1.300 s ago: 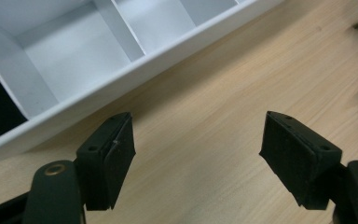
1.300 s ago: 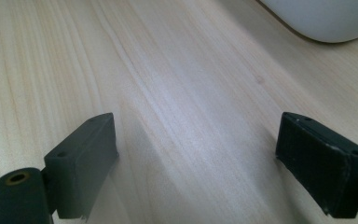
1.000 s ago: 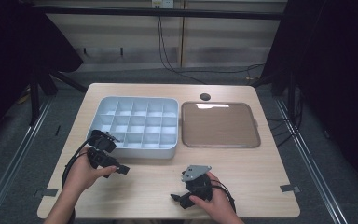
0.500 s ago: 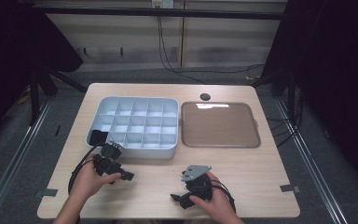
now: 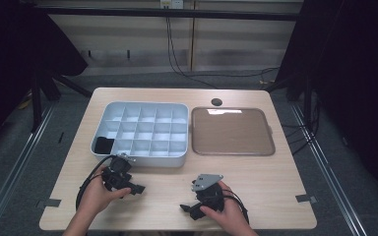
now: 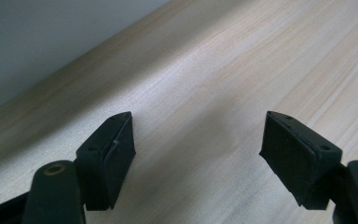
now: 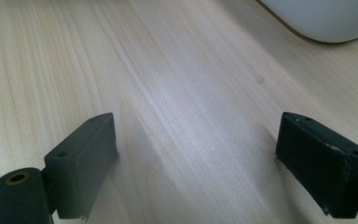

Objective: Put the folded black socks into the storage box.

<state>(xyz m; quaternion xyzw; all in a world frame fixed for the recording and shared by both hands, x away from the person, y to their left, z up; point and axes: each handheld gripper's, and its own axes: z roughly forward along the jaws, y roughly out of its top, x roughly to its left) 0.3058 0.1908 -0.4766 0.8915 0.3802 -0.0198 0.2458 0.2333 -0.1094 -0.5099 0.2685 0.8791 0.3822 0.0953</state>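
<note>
I read no writing anywhere. My left hand-held gripper (image 5: 137, 188) and right hand-held gripper (image 5: 184, 209) both stand wide, holding nothing, low over bare bench (image 5: 275, 182) (the compartment tray (image 5: 142, 158) sits just beyond the left one).

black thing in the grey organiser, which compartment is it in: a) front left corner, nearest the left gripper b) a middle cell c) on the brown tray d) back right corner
a: the high view shows the black thing in the front left corner cell of the organiser, just beyond the left gripper; the brown tray carries nothing.
</note>
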